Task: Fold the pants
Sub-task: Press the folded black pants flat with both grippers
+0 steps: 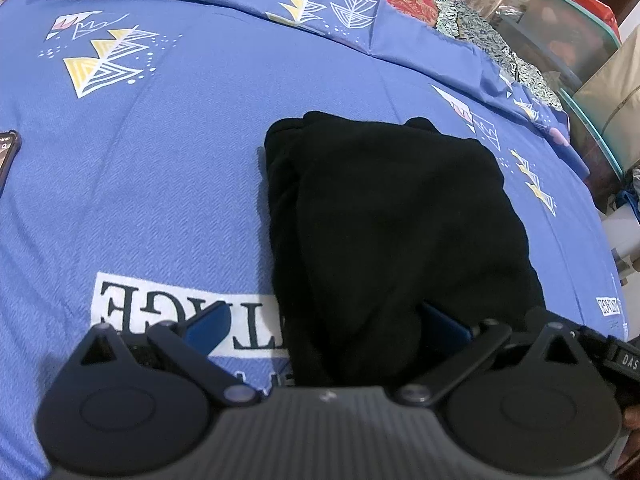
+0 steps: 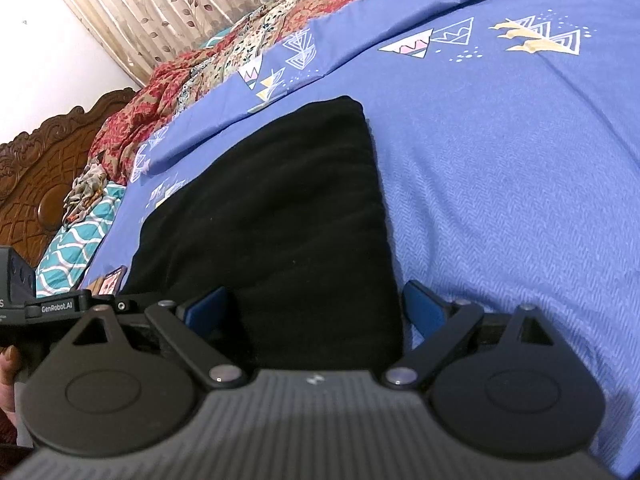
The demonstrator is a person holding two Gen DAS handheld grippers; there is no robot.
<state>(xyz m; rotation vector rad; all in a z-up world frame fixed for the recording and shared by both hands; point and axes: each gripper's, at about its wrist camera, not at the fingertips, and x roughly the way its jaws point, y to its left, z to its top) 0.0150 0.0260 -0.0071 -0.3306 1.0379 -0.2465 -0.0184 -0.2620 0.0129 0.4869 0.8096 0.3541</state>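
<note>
The black pants (image 1: 392, 220) lie folded into a compact stack on the blue bedsheet (image 1: 160, 184). My left gripper (image 1: 324, 328) is open, its blue fingers spread wide over the near left edge of the stack. The pants (image 2: 272, 216) also fill the middle of the right wrist view. My right gripper (image 2: 316, 312) is open, its fingers either side of the near right corner of the stack. Neither gripper holds cloth. The other gripper's body (image 2: 48, 304) shows at the left of the right wrist view.
A phone (image 1: 6, 152) lies on the sheet at the far left. A red patterned blanket (image 2: 192, 80) and a carved wooden headboard (image 2: 36, 168) lie beyond the sheet. Storage boxes (image 1: 580, 40) stand past the bed's right edge.
</note>
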